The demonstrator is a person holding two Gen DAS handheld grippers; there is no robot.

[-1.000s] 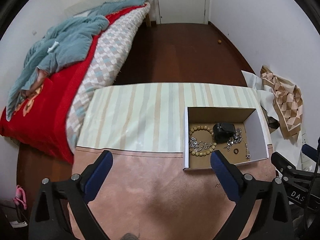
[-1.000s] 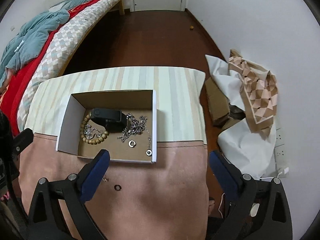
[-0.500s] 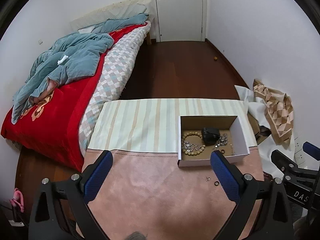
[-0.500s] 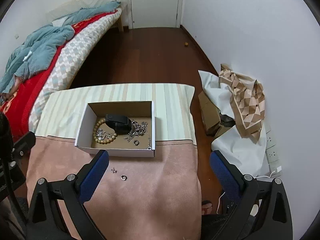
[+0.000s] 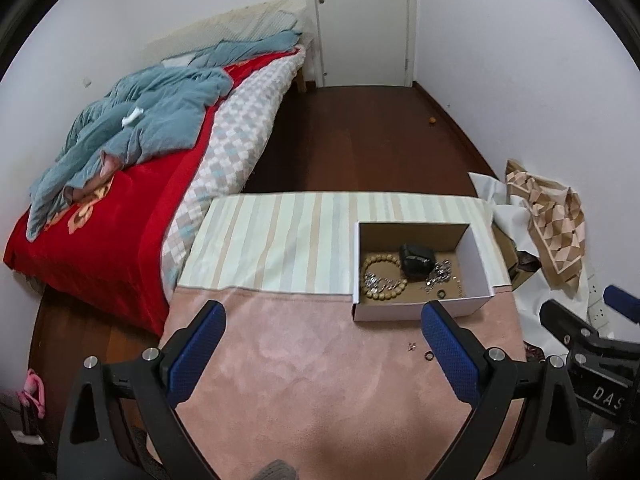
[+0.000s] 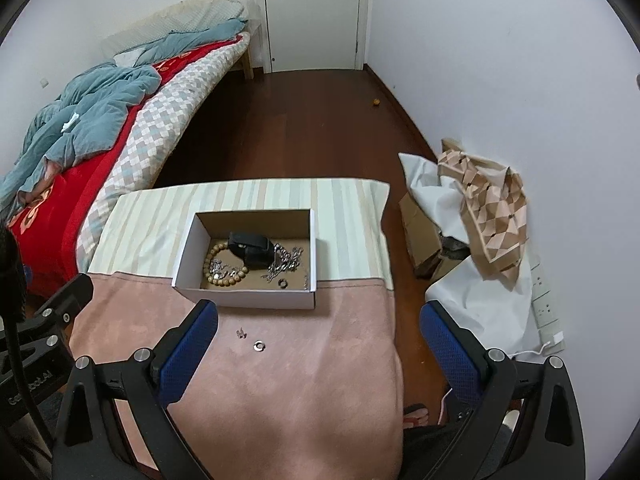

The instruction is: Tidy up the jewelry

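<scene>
Jewelry box (image 6: 248, 298) just beyond left gripper's (image 5: 324, 354) wide-apart fingers (image 5: 450, 354).

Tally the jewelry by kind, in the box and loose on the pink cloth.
Bead bracelet: 1, in the box
Black watch: 1, in the box
Silver chain: tangled, at least 1
Ring in the box: 1
Ring on the pink cloth: 1
Small silver piece on the cloth: 1
Total: at least 6
</scene>
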